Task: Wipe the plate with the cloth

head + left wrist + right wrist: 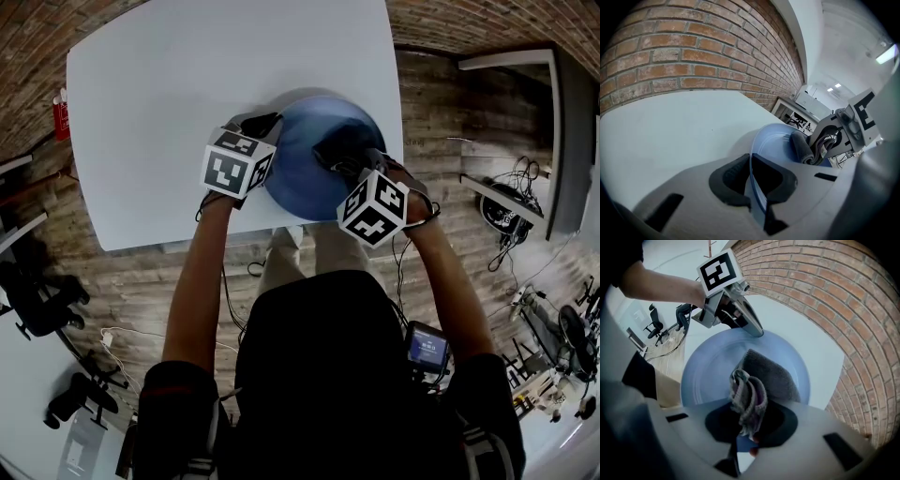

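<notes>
The blue plate (298, 169) sits at the near edge of the white table (187, 94), close to its near right corner. Whether it lies flat or is tipped up a little I cannot tell. The left gripper (752, 180) is clamped on the plate's rim, one jaw above and one below, steadying it from the left side. The right gripper (747, 427) pinches a bunched fold of the grey cloth (764, 371), and the loose end of the cloth is spread on the plate's inner face near its middle. The plate looks rigid, smooth and probably light, so it would likely slide or spin under a wiping stroke without that grip on the rim. The rim is the sensible place to hold it, since that leaves the whole face free. The cloth is soft and limp. It will drag and fold behind the jaws, so pressure probably has to come from pushing the wad down rather than from the trailing flap. Room is tight on the near side, where the table edge is right under the plate and a hard push toward the person could carry it off. The far and left parts of the table are bare and give space to shift the plate inward.
</notes>
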`<state>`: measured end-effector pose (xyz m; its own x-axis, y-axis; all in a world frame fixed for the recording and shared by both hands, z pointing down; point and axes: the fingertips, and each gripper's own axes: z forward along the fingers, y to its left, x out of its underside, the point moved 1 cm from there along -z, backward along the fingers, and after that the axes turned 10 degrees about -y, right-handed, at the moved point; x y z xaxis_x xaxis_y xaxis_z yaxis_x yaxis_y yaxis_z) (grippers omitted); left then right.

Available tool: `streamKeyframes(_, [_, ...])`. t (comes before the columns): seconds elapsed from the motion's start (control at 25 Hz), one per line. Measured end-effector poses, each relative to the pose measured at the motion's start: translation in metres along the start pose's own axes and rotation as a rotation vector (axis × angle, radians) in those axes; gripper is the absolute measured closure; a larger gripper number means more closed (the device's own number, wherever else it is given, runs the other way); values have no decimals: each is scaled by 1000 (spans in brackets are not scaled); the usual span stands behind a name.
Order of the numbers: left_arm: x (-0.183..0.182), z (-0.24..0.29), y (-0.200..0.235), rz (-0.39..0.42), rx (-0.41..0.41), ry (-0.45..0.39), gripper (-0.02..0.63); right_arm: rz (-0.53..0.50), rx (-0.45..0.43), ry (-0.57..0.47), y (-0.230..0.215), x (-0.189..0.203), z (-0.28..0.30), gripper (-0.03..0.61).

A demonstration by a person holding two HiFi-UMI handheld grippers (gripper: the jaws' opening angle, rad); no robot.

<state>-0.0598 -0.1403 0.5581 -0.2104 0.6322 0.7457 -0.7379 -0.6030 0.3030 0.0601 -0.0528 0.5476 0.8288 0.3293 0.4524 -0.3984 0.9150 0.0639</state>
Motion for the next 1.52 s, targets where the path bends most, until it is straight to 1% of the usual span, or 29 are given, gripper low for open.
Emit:
streamKeyframes(0.12, [0,0,0,-4,0,-2,581,7,-27,14,7,2,-1,528])
streamKeyframes(0.44, [-1,0,1,-10,-2,-5,581,6,-91,9,29,3,-6,528])
streamKeyframes(0.8, [0,1,1,-20,-10,-8,581,-43,-169,-8,67,-6,-2,528])
streamKeyframes(1.12, [-1,2,1,-34,-22,-10,581,-84,-209,-27,84,-21,5,528])
streamKeyframes(1.52, [1,2,1,-43,-15,-7,581,-79,-243,-67,91,-41,13,528])
